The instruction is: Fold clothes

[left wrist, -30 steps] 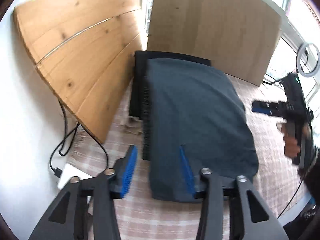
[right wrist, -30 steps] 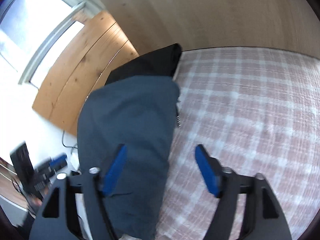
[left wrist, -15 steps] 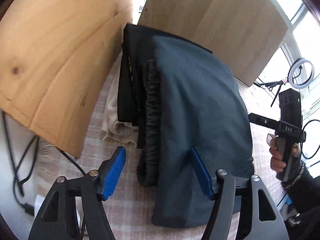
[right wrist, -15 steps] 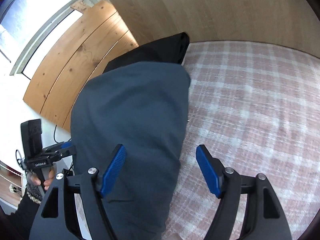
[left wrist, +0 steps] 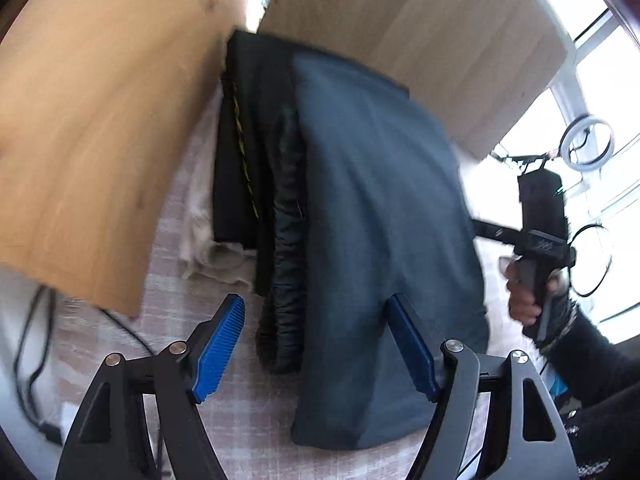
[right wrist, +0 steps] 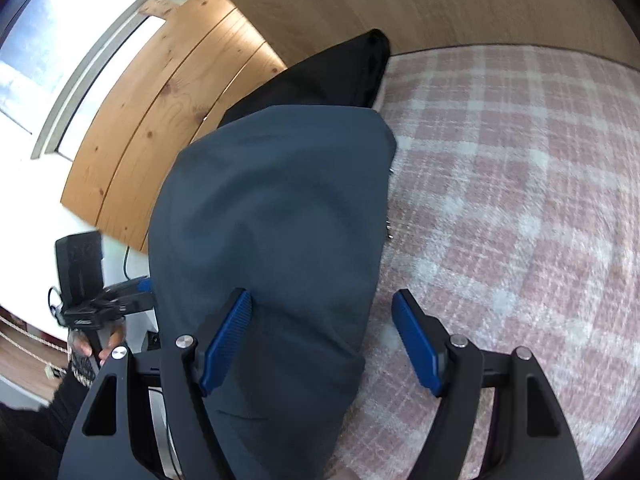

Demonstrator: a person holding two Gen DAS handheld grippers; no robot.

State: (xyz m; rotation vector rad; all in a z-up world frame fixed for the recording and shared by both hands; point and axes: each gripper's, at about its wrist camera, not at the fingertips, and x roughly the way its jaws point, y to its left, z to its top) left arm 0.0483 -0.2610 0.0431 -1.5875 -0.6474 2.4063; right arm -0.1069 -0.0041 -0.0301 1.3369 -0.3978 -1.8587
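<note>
Cables [left wrist: 32, 360] trail at the far left edge of the checked bed cover [right wrist: 520, 200], beside the leaning wooden boards [left wrist: 100, 140], and a gripper swung low on that side could snag them. Next rightward, a pale crumpled cloth [left wrist: 208, 240] pokes out from under the black folded garment [left wrist: 240, 160], so the pile rests on something uneven and could tip or slide toward the boards if pressed. On top lies the slate-blue garment [left wrist: 380, 220], folded into a long flat pad with its gathered dark waistband [left wrist: 286, 260] showing along its left edge; it overhangs the black garment beneath and reaches almost to the near edge of the bed cover. The left gripper [left wrist: 316, 344] hangs above that near end with its jaws spread wide and nothing between them, the right-hand blue pad over the cloth and the left-hand one over bare cover; closing here might catch only the top layer or the waistband and peel the fold open. Farther right, the right gripper [right wrist: 320, 344] is likewise wide open and empty, one pad over the blue cloth, the other over the cover. A pinch from that side would probably drag the right edge and skew the stack. Blur in both views suggests motion, so a hasty descent could rumple the smooth top face.
</note>
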